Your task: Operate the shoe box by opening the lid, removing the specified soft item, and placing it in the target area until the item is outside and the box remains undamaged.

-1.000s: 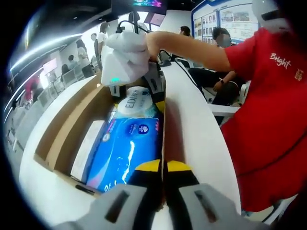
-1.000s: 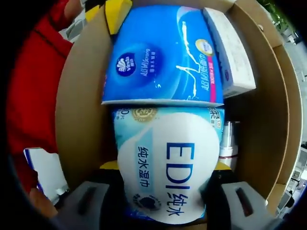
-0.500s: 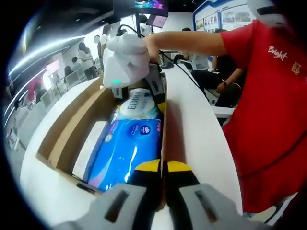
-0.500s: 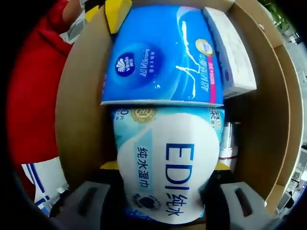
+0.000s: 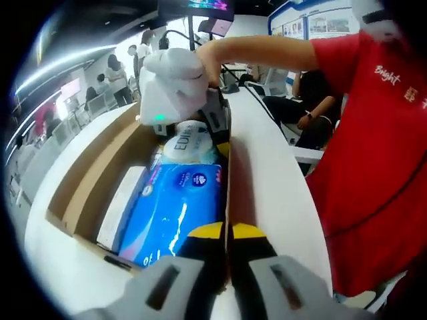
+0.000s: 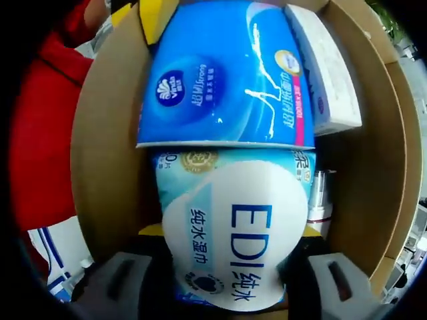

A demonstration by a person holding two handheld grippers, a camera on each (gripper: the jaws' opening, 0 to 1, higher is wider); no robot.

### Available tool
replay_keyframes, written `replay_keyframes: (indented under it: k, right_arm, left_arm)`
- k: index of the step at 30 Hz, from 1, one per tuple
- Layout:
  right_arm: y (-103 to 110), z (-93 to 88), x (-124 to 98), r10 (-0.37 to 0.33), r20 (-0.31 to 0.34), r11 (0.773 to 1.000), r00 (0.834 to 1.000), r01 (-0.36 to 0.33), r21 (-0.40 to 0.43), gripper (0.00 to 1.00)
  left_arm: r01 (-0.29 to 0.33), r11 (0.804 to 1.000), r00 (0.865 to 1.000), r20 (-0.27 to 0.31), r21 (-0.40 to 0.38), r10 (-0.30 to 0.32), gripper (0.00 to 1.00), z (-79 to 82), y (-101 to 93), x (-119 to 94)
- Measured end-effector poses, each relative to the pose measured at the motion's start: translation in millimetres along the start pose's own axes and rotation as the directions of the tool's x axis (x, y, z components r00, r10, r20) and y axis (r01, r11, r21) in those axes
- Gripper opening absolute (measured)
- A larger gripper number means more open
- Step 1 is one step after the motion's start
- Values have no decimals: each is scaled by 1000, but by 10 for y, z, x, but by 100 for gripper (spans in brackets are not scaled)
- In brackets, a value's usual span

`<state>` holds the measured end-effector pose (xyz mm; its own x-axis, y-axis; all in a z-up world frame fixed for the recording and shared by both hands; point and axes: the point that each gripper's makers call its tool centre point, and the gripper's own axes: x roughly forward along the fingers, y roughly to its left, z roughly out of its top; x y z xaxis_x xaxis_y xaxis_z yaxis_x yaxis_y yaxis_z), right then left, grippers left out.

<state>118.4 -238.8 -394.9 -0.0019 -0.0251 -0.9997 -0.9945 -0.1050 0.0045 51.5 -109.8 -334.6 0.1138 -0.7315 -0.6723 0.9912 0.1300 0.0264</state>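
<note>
Right gripper (image 6: 227, 267) clamps the wipes pack (image 6: 230, 233); lift straight, clear of box wall (image 6: 107, 153) pinched by left gripper (image 5: 225, 235).

A white counter (image 5: 267, 180) runs past a person in a red shirt (image 5: 373, 153). Beyond, people (image 5: 120, 83) stand near wall posters (image 5: 313, 23) and a screen (image 5: 200, 7).

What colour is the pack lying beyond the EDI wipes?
Blue pack, with white swirls; clearest in the right gripper view.

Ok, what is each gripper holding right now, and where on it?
Right gripper clamps the EDI wipes pack by its sides; left gripper pinches the shoe box wall edge.
</note>
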Motion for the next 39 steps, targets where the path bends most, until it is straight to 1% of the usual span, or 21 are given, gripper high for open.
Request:
replay_keyframes:
  k: [1,3,7,10,12,14,16,19,21,24,26,27,28,29,32,34,36,39]
  right_arm:
    - [5,-4,-3,1,1,1000,1000,-1,4,66]
    - [-2,3,-14,4,36,1000,999,-4,-4,65]
    - [5,21,-8,1,55,1000,998,0,-8,65]
    - [0,24,1,11,49,1000,999,-11,-2,65]
    - [16,21,10,9,11,1000,1000,-9,-4,65]
    - [13,13,5,6,25,1000,1000,-6,-5,65]
    - [2,28,2,-4,61,1000,998,5,-14,65]
    - [11,16,4,2,41,1000,999,-2,-6,64]
    - [7,20,2,2,57,1000,998,-2,-2,64]
    - [-16,21,2,11,58,1000,998,-11,4,64]
    - [-6,24,4,14,37,1000,999,-14,3,64]
    - [-2,17,2,10,37,1000,999,-10,4,64]
    - [3,9,-1,6,41,1000,999,-6,5,64]
    - [-1,18,-7,-1,70,1000,998,1,3,64]
    - [-2,19,-22,-2,81,1000,997,3,-3,64]
    - [-1,25,-26,11,79,1000,997,-11,-1,64]
    - [10,24,-34,8,83,1000,996,-8,-2,64]
    - [-9,12,-66,10,117,1000,993,-12,13,63]
  left_arm:
    - [-1,1000,1000,-1,-2,1,1,-1,-5,-1]
    - [-7,1000,1000,2,6,7,1,-2,-17,-5]
    - [-6,1000,1000,4,8,6,1,-1,-31,-9]
    - [3,1000,1000,1,2,-3,1,0,-35,-11]
    - [4,1000,1000,-2,-1,-4,1,-4,-43,-11]
    - [-1,1000,1000,3,3,1,1,-3,-51,-12]
    - [-5,1000,1000,6,10,5,1,-1,-49,-13]
    - [-5,1000,1000,6,6,5,1,-1,-46,-12]
    - [-10,1000,1000,8,11,10,1,2,-46,-11]
    - [-19,1000,1000,13,14,19,1,5,-43,-11]
    - [-26,999,999,18,18,26,1,7,-33,-10]
    - [-23,1000,1000,16,13,23,1,6,-30,-8]
    - [-19,1000,1000,10,9,19,1,5,-29,-6]
    - [-14,1000,1000,8,6,14,1,7,-23,-4]
    - [2,1000,1000,6,-1,-2,1,6,-24,-6]
    - [-7,1000,1000,1,-6,7,1,3,-25,-4]
    - [-14,1000,1000,13,7,14,1,7,-32,-9]
    - [-18,1000,1000,8,5,18,1,6,-30,-8]
